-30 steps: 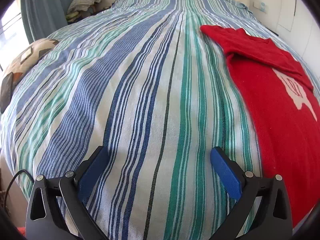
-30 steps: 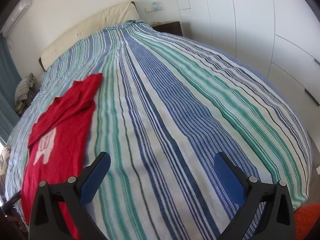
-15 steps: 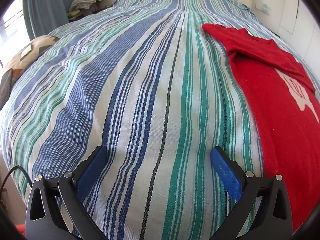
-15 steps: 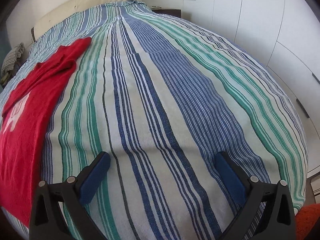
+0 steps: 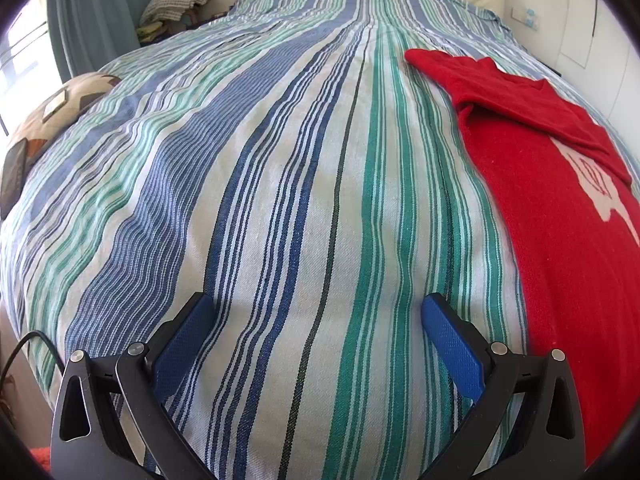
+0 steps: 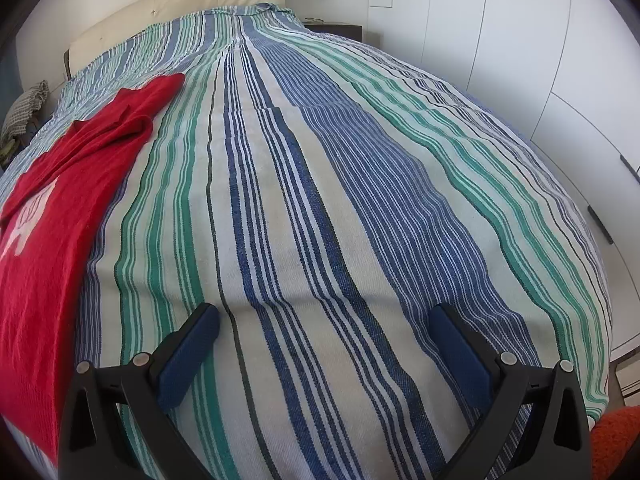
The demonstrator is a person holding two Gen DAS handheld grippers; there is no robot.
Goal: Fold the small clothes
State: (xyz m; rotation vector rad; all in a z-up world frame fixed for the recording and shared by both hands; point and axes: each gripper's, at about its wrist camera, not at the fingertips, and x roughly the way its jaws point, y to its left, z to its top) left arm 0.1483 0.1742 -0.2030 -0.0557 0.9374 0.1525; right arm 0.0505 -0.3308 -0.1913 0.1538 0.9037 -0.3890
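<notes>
A red knit top (image 5: 560, 208) with a white motif lies flat on the striped bedspread (image 5: 300, 184), one sleeve folded across its chest. In the left wrist view it lies to the right of my left gripper (image 5: 318, 308), which is open and empty just above the bedspread. In the right wrist view the top (image 6: 52, 240) lies to the left of my right gripper (image 6: 324, 318), also open and empty over the bare bedspread (image 6: 340, 200). Neither gripper touches the top.
A cream headboard (image 6: 168, 4) is at the far end. White wardrobe doors (image 6: 560, 60) run along the right side. A patterned cushion (image 5: 64, 108) and a dark tablet (image 5: 14, 172) sit off the left edge, with folded cloths (image 5: 176, 0) and a blue curtain (image 5: 100, 8) behind.
Both grippers have dropped lower and closer to the bedspread. The right gripper's view has swung right, so the red top sits further left. Jaws stay open.
</notes>
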